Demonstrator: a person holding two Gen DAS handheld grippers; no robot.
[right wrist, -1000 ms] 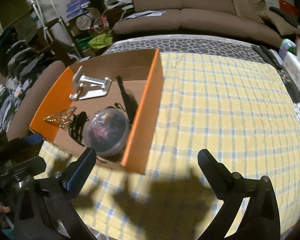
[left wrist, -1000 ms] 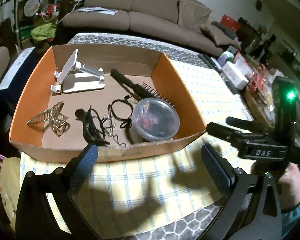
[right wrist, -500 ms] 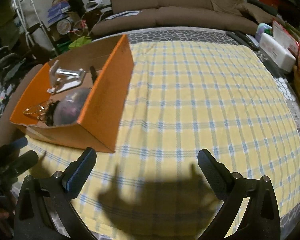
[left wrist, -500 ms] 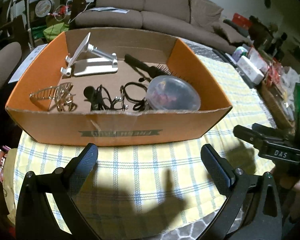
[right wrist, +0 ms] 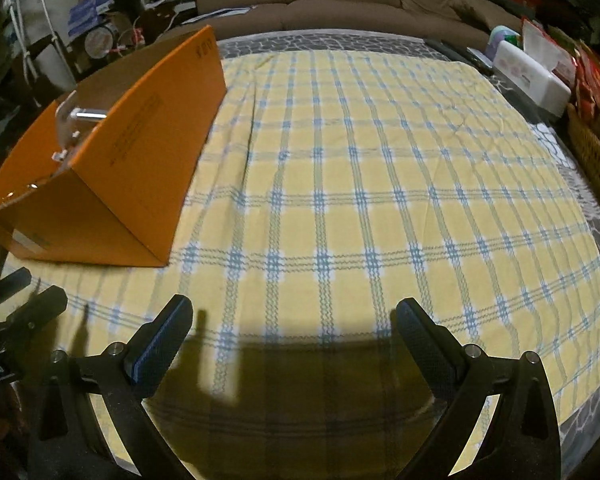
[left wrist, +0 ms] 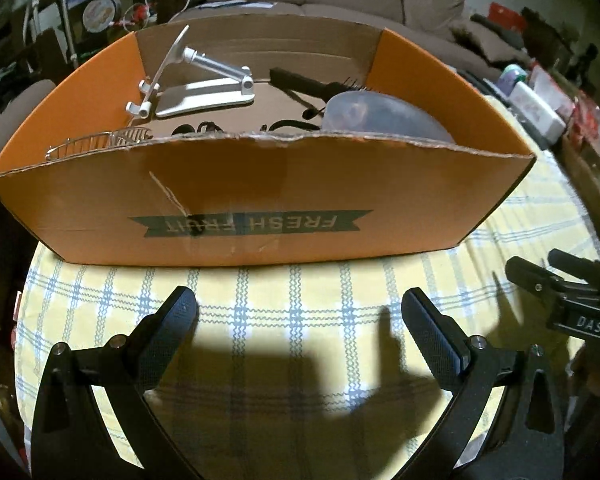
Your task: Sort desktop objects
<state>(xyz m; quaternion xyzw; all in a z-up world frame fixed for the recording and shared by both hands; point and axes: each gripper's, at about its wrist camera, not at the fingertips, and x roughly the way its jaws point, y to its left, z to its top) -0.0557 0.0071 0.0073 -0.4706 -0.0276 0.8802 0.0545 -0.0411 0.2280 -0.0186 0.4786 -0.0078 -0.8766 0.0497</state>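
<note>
Cardboard box (left wrist: pixel 260 200), orange with an upside-down "FRESH FRUIT" banner on its near wall, sits at 12 o'clock in the left wrist view on a yellow-and-blue checked cloth (right wrist: pixel 380 200) covering the surface. Inside the box, a silver phone stand (left wrist: pixel 192 84) rests toward 11 o'clock with its plate tilted up, a black hairbrush (left wrist: pixel 312 84) lies toward 1 o'clock near the back wall, and a clear round plastic container (left wrist: pixel 380 114) sits just in front of the brush against the right side. A gold wire hair clip (left wrist: pixel 100 142) shows just above the near wall toward 10 o'clock, and dark cords or frames (left wrist: pixel 204 128) peek over the torn edge in the middle, too hidden to tell apart. The left gripper (left wrist: pixel 298 312) hangs above the cloth just short of the box, its fingers (left wrist: pixel 176 320) spread wide with nothing between them. The right gripper (right wrist: pixel 294 322) is over bare cloth with its fingers (right wrist: pixel 168 332) likewise spread wide and holding nothing; from its camera the box stands off at 10 o'clock. Each gripper appears at the edge of the other's view, at 3 o'clock from the left and 8 o'clock from the right. A brown sofa (right wrist: pixel 340 0) fills the background at 12 o'clock, and a white box (right wrist: pixel 532 76) lies at 2 o'clock beyond the cloth's edge.
</note>
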